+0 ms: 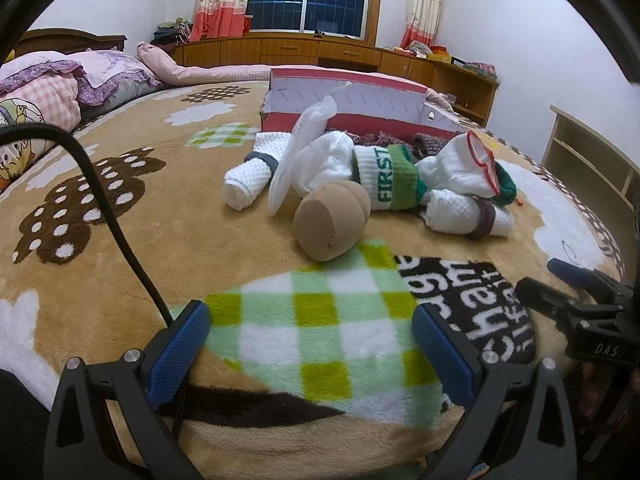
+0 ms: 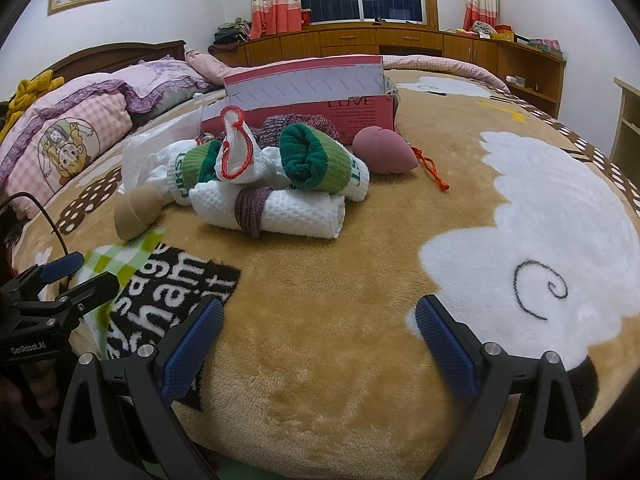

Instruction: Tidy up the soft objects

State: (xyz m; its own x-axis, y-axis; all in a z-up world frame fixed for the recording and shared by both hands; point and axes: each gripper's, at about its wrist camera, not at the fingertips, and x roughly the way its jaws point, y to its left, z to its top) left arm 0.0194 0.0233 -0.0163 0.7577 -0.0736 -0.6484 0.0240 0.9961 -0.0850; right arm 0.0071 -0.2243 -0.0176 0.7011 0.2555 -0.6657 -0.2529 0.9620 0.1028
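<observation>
Reading "FIRST" in green letters runs along the white-and-green cuff of a sock (image 1: 390,174) in the heap of soft things on the fleece blanket (image 2: 320,380); behind the heap, a red cardboard box (image 2: 362,110) with its lid raised carries "LOVE" on its side, above small print too fine to read. A black patch on the blanket bears white lettering, cut off and partly hidden. The left gripper (image 1: 310,354) has "GenRobot.AI" on its body in the right wrist view, and the right gripper (image 2: 320,346) shows "DAS" in the left wrist view. Both hover low over the blanket near the heap with jaws spread wide, blue ribbed pads holding and touching nothing. The heap holds two rolled white waffle-weave towels (image 2: 276,210), each bound by a dark band, a white knit piece with a red-stitched edge (image 2: 236,152), a tan egg-shaped sponge (image 1: 330,222) and a pink one (image 2: 384,152).
</observation>
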